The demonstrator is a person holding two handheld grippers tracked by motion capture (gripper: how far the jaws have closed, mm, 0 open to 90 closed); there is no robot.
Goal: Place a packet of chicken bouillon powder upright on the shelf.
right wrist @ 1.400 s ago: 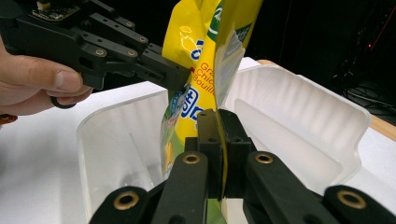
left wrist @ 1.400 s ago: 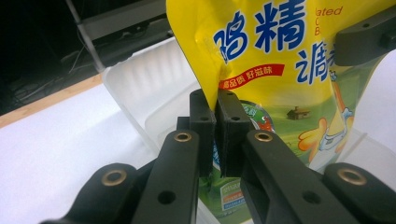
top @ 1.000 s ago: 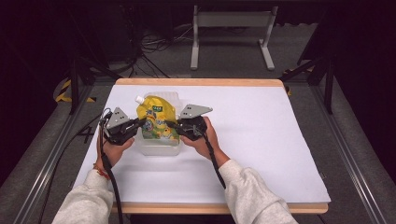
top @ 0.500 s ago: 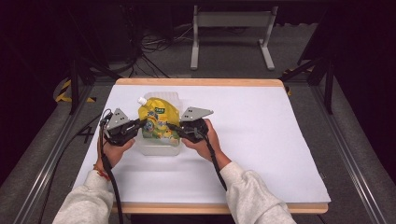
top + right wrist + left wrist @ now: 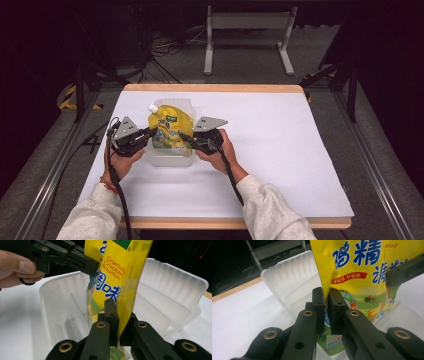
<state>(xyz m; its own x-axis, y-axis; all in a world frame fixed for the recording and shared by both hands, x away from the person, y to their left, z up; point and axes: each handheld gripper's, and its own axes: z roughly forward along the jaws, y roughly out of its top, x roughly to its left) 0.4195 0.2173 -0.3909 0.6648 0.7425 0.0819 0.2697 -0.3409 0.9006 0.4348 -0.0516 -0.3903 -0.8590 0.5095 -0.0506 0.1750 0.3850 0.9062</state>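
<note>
High view: yellow pouch [image 5: 170,131] upright in clear tub [image 5: 176,157] on tabletop [image 5: 280,150].
Left claw [image 5: 326,311]: pinching pouch edge.
Right claw [image 5: 119,322]: pinching opposite edge.

A yellow pouch [image 5: 169,131] stands upright in a clear tub [image 5: 171,156] on the white desk [image 5: 280,150] — left tool [image 5: 151,133] and right tool [image 5: 184,137] apparently pinch its opposite edges.

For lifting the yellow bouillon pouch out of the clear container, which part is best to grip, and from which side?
Probably its flat side seams. The bouillon pouch stands upright in the clear plastic container, thin edges facing sideways, so each gripper should come horizontally from its own side, as the left gripper and right gripper pinch them here.
</note>
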